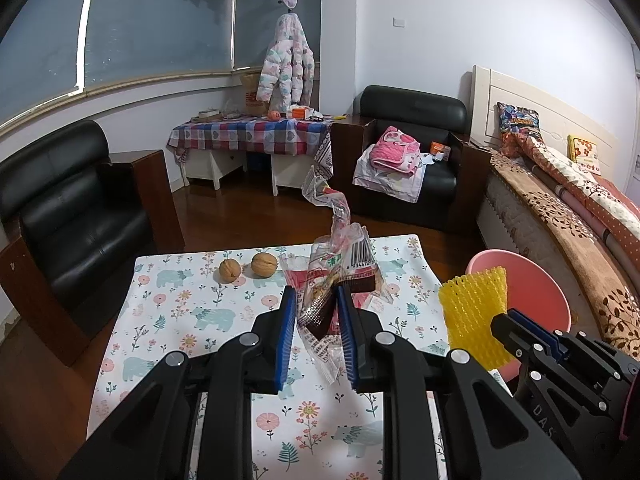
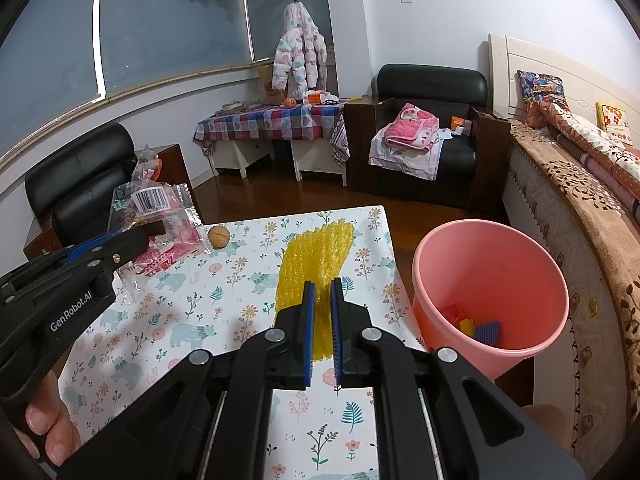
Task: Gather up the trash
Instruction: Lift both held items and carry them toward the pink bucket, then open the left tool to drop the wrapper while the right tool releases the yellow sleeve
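We have both pieces of trash in hand, neither yet binned

Left gripper: its blue pads are clamped on a crumpled clear snack wrapper, printed red with a barcode. The wrapper is lifted off the table; its long tail sticks up past the far table edge

Right gripper: jaws pinched on the near edge of a yellow foam fruit net. From the left wrist view the net is held up in the air at the right table edge, just beside the pink trash bin

The bin stands on the floor, right of the table. We see a few small coloured scraps at its bottom (red, yellow, blue), so some collection looks done already

Left to do, in our judgement: carry the net over the bin rim and release, then the same for the wrapper, which has the longer way to travel from the left

Two walnuts sit on the far part of the floral tablecloth. We cannot tell whether they count as trash; apart from them, we see no loose litter on the cloth
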`<state>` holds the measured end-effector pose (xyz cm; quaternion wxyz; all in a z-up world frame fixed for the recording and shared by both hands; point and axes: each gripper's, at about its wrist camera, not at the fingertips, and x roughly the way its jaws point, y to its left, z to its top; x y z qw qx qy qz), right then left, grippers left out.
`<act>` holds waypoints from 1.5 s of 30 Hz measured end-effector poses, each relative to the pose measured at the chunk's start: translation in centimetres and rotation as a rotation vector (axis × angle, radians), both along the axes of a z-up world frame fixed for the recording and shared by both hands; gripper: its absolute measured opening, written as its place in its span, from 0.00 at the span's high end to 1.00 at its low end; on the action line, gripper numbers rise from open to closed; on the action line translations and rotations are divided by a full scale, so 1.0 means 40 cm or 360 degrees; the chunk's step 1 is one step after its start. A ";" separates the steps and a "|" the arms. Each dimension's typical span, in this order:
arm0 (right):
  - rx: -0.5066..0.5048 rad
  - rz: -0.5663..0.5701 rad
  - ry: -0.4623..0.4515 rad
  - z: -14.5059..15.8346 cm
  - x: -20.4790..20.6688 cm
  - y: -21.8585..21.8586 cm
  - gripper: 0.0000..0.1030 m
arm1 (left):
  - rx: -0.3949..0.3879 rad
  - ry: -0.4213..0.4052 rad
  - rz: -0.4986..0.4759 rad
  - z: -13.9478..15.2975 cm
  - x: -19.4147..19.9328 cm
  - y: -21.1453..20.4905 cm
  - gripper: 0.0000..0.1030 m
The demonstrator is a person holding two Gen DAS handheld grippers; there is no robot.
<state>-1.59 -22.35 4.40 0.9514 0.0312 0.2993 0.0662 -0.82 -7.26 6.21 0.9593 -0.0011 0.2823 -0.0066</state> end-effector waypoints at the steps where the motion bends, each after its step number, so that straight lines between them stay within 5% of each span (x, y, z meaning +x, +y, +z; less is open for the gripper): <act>1: 0.0000 0.0000 0.0000 0.000 0.000 0.000 0.92 | 0.0001 0.0000 0.0000 0.000 0.000 0.000 0.80; 24: 0.0029 -0.0069 -0.0021 -0.011 -0.004 -0.048 0.92 | 0.0006 0.0037 -0.0047 -0.023 0.021 -0.037 0.80; 45: 0.0130 -0.0385 -0.0031 -0.016 0.018 -0.269 0.92 | 0.0084 0.0072 -0.0275 -0.034 0.118 -0.264 0.80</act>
